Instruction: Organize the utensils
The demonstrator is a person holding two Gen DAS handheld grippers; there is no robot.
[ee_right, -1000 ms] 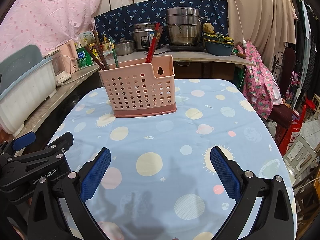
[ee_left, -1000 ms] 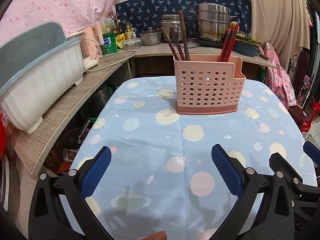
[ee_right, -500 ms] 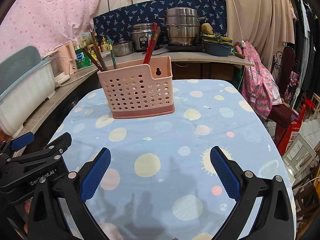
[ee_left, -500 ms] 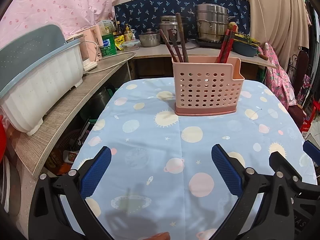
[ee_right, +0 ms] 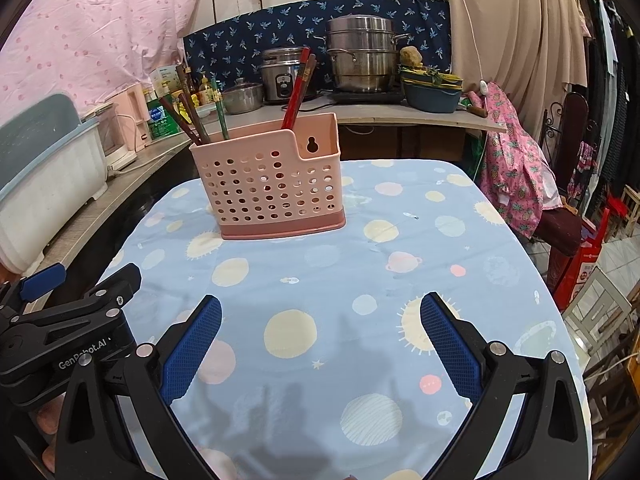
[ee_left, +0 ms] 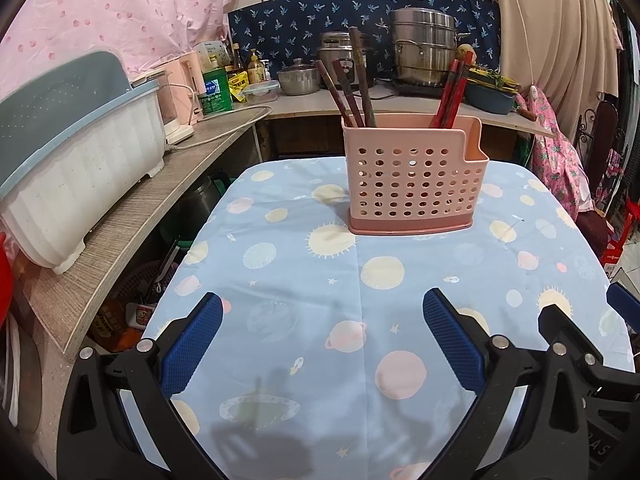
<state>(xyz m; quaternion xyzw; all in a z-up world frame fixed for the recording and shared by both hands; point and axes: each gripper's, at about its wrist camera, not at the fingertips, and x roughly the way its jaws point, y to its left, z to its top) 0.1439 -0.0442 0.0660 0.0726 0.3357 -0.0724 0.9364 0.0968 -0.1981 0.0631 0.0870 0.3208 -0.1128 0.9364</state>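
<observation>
A pink perforated utensil holder (ee_left: pixel 414 178) stands upright on the blue planet-print tablecloth (ee_left: pixel 320 288), and shows in the right wrist view (ee_right: pixel 268 184) too. Dark brown chopsticks (ee_left: pixel 352 80) lean in its left compartment and red chopsticks (ee_left: pixel 450 94) in its right one. In the right wrist view the brown chopsticks (ee_right: pixel 188 118) and red chopsticks (ee_right: pixel 298 84) also show. My left gripper (ee_left: pixel 320 338) is open and empty, well short of the holder. My right gripper (ee_right: pixel 320 336) is open and empty, also short of it. The left gripper's body (ee_right: pixel 68 316) shows at the lower left of the right wrist view.
A white and blue dish rack (ee_left: pixel 68 160) sits on the wooden shelf (ee_left: pixel 132 224) to the left. Pots, a rice cooker (ee_left: pixel 340 50) and bottles stand on the back counter. A chair with pink cloth (ee_right: pixel 516 168) stands at the right of the table.
Both cameras have shifted slightly, so the holder sits a little lower in each view. Both grippers stay open and empty.
</observation>
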